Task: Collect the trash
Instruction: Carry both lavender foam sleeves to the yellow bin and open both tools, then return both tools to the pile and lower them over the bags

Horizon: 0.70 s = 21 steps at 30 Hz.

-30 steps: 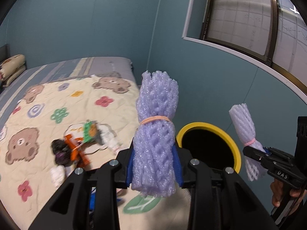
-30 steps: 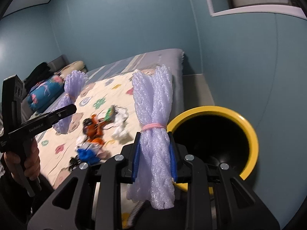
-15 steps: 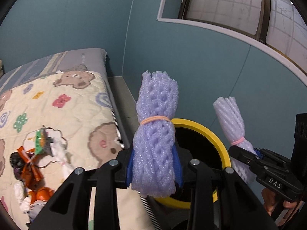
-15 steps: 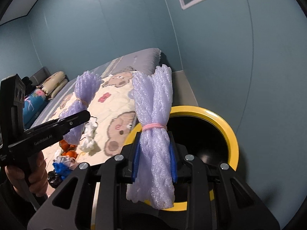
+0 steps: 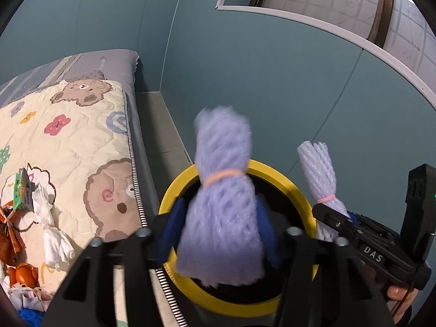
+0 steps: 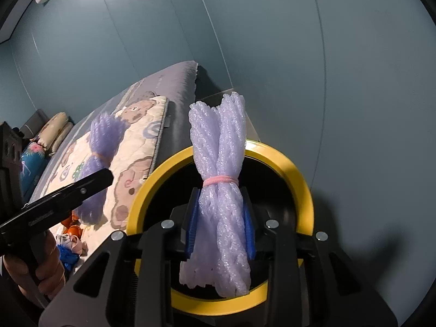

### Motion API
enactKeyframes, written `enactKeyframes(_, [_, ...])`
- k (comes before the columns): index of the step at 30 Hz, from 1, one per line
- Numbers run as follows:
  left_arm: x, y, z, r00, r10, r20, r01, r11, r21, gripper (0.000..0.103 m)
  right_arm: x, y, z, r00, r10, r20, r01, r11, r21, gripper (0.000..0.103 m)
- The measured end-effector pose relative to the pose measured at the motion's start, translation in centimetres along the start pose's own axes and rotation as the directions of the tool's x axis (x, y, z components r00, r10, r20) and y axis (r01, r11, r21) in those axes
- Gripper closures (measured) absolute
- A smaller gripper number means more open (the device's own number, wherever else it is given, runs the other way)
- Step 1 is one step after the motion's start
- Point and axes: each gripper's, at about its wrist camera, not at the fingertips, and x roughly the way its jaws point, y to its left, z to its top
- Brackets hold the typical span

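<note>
A black bin with a yellow rim [image 5: 288, 184] [image 6: 294, 182] stands between the bed and the teal wall. My left gripper [image 5: 220, 231] hangs over its mouth with its jaws opening. The purple foam net bundle [image 5: 222, 190] tied with a pink band sits between the blue pads, blurred and slipping loose. My right gripper [image 6: 219, 231] is also over the bin, shut on a paler foam net bundle [image 6: 218, 150] that stands upright. Each gripper shows in the other's view: the left gripper [image 6: 95, 182] at left, the right gripper [image 5: 335, 218] at right.
The bed with a bear-print quilt [image 5: 81, 141] lies left of the bin. On it rest white tissue [image 5: 54, 239], a green packet [image 5: 23, 190] and orange wrappers [image 5: 11, 231]. The teal wall is close behind the bin. A hand [image 6: 46, 261] grips the left tool.
Both grippers swung from over the bed to above the bin and came lower. The left jaws spread apart and the purple bundle went blurred between them. The right grip looks unchanged.
</note>
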Motion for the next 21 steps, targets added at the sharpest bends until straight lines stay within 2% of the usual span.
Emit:
enactKeyframes(2, [-0.1, 0.0, 0.1, 1.0, 0.007, 0.009, -0.007, 1.0, -0.002, 0.037, 0.1, 0.0, 0.2, 1.0, -0.003, 0.0, 0.003, 1.0, 0.009, 0.074])
enactKeyframes(4, [-0.4, 0.1, 0.1, 1.0, 0.019, 0.013, -0.019, 1.0, -0.009, 0.033, 0.0, 0.0, 0.3, 1.0, -0.021, 0.005, 0.021, 1.0, 0.014, 0.072])
enactKeyframes(8, [-1.3, 0.8, 0.1, 0.999, 0.025, 0.034, -0.024, 0.999, -0.027, 0.017, -0.6, 0.0, 0.8, 0.999, -0.031, 0.011, 0.03, 0.999, 0.028, 0.059])
enactKeyframes(11, [-2.3, 1.6, -0.1, 0.997, 0.047, 0.056, -0.045, 0.998, -0.041, 0.011, -0.6, 0.2, 0.8, 0.999, -0.042, 0.009, 0.042, 0.999, 0.026, 0.055])
enactKeyframes(16, [-4.3, 3.1, -0.6, 0.994, 0.083, 0.075, -0.079, 0.996, -0.051, 0.008, -0.8, 0.6, 0.6, 0.999, -0.036, 0.005, 0.035, 0.999, 0.034, 0.046])
enactKeyframes(21, [-6.8, 4.6, -1.6, 0.986, 0.133, 0.103, -0.129, 0.991, -0.042, 0.008, -2.0, 2.3, 0.0, 1.0, 0.004, 0.018, -0.004, 1.0, 0.015, 0.043])
